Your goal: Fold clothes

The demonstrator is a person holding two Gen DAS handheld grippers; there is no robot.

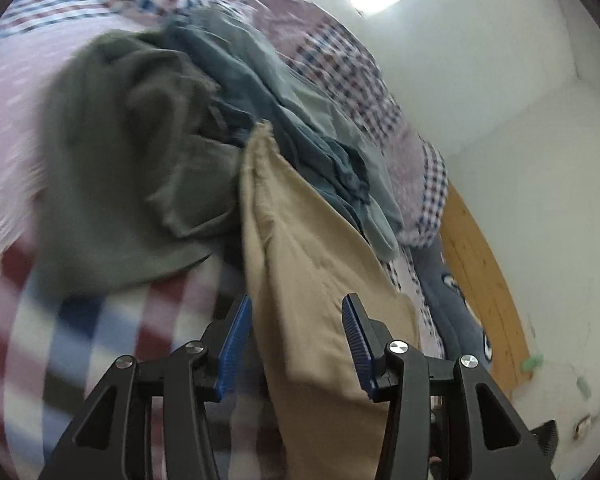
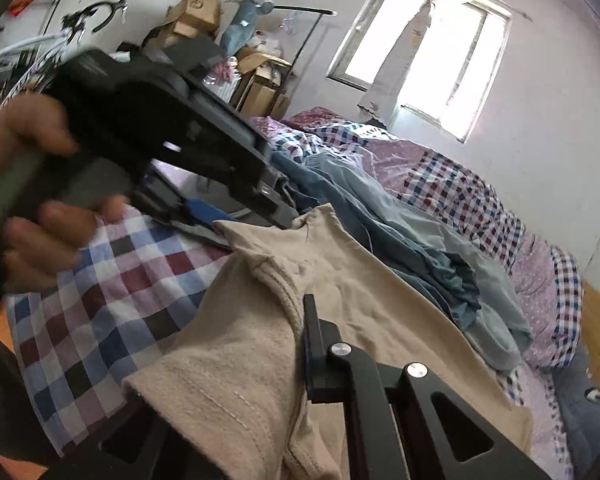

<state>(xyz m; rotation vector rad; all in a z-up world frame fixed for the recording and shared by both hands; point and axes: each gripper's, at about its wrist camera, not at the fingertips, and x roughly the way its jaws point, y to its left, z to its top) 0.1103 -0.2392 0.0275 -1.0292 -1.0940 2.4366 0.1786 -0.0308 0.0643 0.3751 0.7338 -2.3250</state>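
Beige knit shirt (image 1: 320, 280) — soft, light, sure to sag — drapes over the right hand-held gripper (image 2: 300, 360), whose grip cannot be told, above the bed (image 1: 60, 320); left hand-held gripper (image 1: 296, 340) straddles it, jaws apart. Best hold: the ribbed collar (image 2: 276, 280) or shoulder seams.

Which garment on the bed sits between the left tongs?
The beige garment: it runs between the open left tongs. The olive garment and blue garment lie farther off.
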